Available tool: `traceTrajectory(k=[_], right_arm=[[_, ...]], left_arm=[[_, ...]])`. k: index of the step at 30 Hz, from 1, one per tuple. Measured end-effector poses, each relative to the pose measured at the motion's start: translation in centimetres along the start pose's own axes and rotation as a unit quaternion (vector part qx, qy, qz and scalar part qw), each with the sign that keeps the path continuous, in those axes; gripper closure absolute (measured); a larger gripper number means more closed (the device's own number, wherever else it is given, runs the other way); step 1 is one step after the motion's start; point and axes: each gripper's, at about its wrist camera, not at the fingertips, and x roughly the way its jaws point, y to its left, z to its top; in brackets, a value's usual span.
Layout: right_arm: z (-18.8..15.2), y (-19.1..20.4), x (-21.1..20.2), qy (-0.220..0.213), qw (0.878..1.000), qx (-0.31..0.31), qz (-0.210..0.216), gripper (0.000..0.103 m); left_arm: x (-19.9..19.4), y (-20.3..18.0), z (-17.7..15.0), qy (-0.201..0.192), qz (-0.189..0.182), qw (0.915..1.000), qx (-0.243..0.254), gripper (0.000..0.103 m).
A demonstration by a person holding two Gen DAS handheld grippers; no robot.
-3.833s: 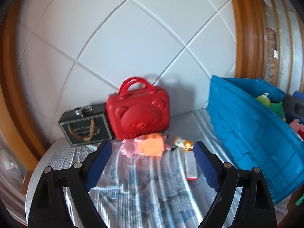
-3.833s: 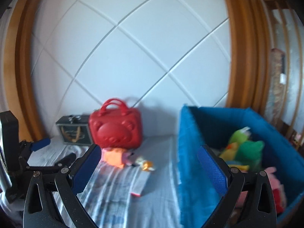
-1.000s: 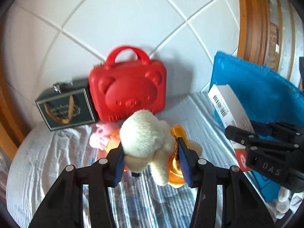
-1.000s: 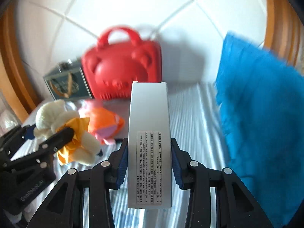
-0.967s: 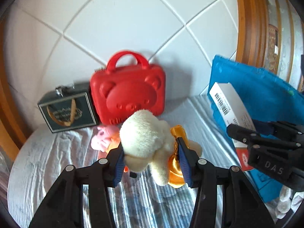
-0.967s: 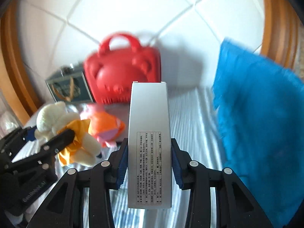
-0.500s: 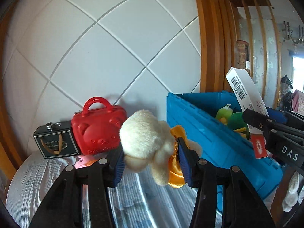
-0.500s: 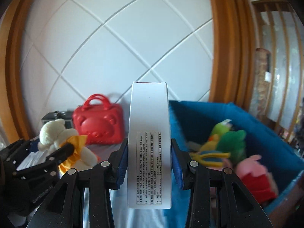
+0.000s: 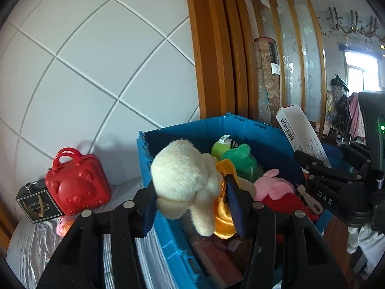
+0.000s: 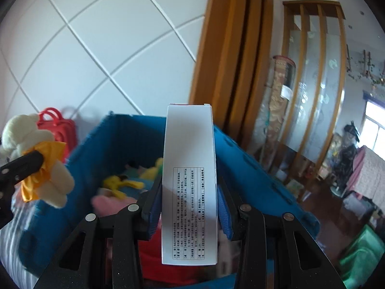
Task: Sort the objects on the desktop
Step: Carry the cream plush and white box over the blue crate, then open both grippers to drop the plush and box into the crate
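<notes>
A cream plush toy (image 9: 185,178) with an orange bow sits between the blue pads of my left gripper (image 9: 191,204). The jaws are opening, and the pads still touch the toy. It hangs over the near left wall of the blue crate (image 9: 182,130). My right gripper (image 10: 189,200) is shut on a tall white box (image 10: 189,168) with printed text, held upright above the crate's inside. The left wrist view shows the white box (image 9: 300,132) at the right, over the crate. The right wrist view shows the plush toy (image 10: 28,134) at the far left.
Inside the crate lie a green plush (image 9: 238,159), a pink plush (image 9: 272,187) and other toys. On the striped cloth at the left stand a red bear case (image 9: 77,185) and a dark gift box (image 9: 38,203), with a pink-orange toy (image 9: 63,224) in front.
Both grippers have swung right and upward from above the cloth to above the blue crate, carrying the plush toy and the white box. The crate's inside has come into view.
</notes>
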Motion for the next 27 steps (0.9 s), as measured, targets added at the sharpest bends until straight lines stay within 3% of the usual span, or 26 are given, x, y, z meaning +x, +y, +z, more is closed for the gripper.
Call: traceTrajectory(k=[3, 12, 14, 16, 22, 27], right_arm=[[-1.0, -3.1, 2.1, 0.021, 1.0, 0.01, -0.005, 0.063], [-2.4, -6.1, 4.8, 0.052, 0.998, 0.028, -0.004, 0.063], [-2.6, -6.7, 5.0, 0.047, 0.998, 0.033, -0.004, 0.053], [-2.6, -6.7, 4.5, 0.04, 0.999, 0.033, -0.01, 0.027], [-2.2, -6.4, 2.8, 0.022, 0.999, 0.035, -0.012, 0.004], [-1.4, -4.9, 0.7, 0.006, 1.0, 0.029, -0.008, 0.001]], left_arm=[[1.2, -2.2, 0.6, 0.014, -0.002, 0.9998, 0.016, 0.05], [2.8, -5.5, 1.2, 0.035, 0.001, 0.9986, 0.04, 0.036], [3.0, -5.6, 1.2, 0.037, 0.005, 0.9986, 0.038, 0.025], [3.0, -5.4, 1.2, 0.037, 0.005, 0.9987, 0.034, 0.023], [2.4, -4.6, 1.0, 0.036, 0.006, 0.999, 0.026, 0.022], [1.2, -2.6, 0.6, 0.029, 0.011, 0.9994, 0.015, 0.022]])
